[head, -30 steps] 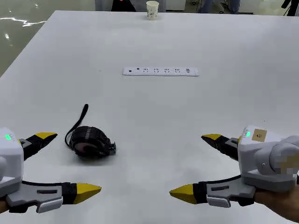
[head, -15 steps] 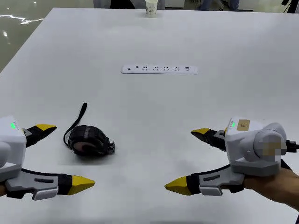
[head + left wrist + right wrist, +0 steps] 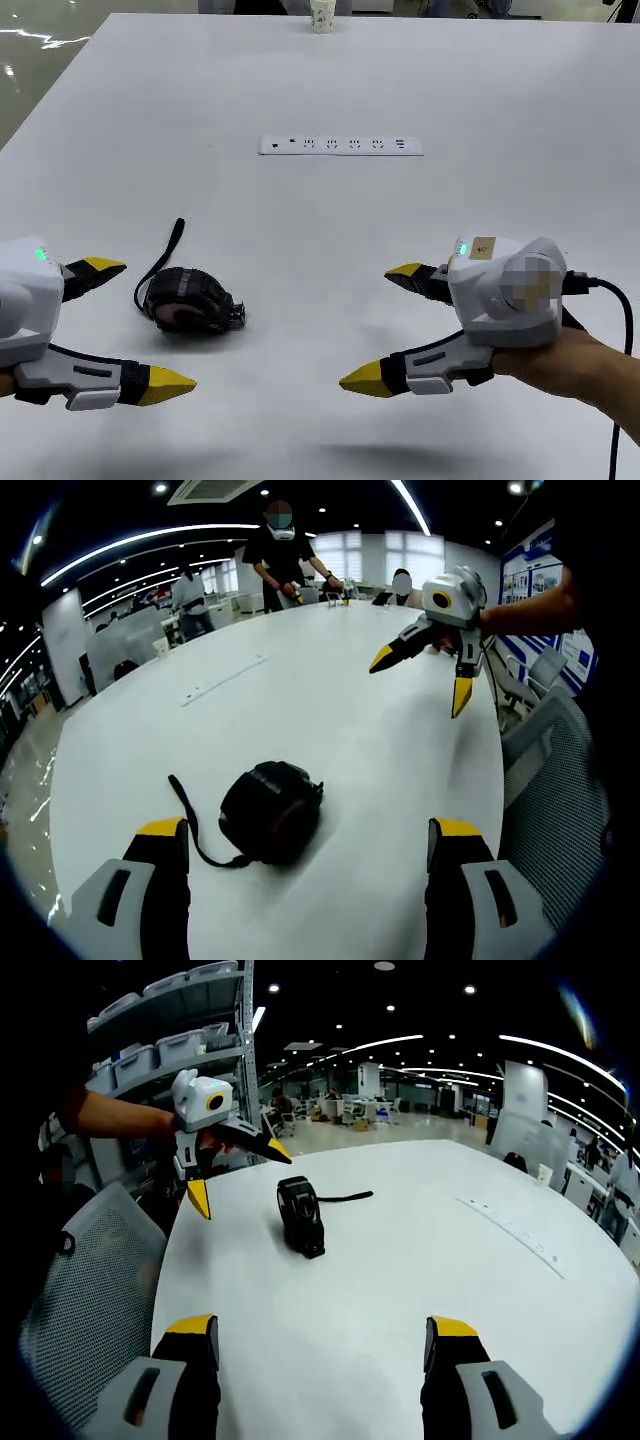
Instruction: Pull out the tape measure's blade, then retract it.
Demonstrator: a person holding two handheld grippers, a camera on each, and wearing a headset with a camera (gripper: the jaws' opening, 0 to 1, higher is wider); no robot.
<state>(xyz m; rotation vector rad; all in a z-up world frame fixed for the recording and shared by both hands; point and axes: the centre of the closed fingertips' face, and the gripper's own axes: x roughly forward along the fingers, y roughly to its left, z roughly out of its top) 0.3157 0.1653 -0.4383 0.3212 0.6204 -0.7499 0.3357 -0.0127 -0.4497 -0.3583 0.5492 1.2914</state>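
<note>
A black tape measure (image 3: 190, 301) lies on the white table (image 3: 330, 215), its black wrist strap (image 3: 166, 253) trailing toward the far side. It also lies ahead in the left gripper view (image 3: 270, 811) and the right gripper view (image 3: 300, 1215). My left gripper (image 3: 130, 325) stands open just left of the tape measure, its yellow tips to either side, nothing between them. My right gripper (image 3: 385, 325) stands open well to the right, pointing at the tape measure, empty. The blade is inside the case.
A white power strip (image 3: 340, 146) lies across the middle of the table. A paper cup (image 3: 321, 17) stands at the far edge. People stand beyond the table (image 3: 280, 550). A mesh chair (image 3: 85, 1290) is beside the near edge.
My right gripper has moved left toward the tape measure. The left gripper has shifted slightly. The tape measure has stayed put.
</note>
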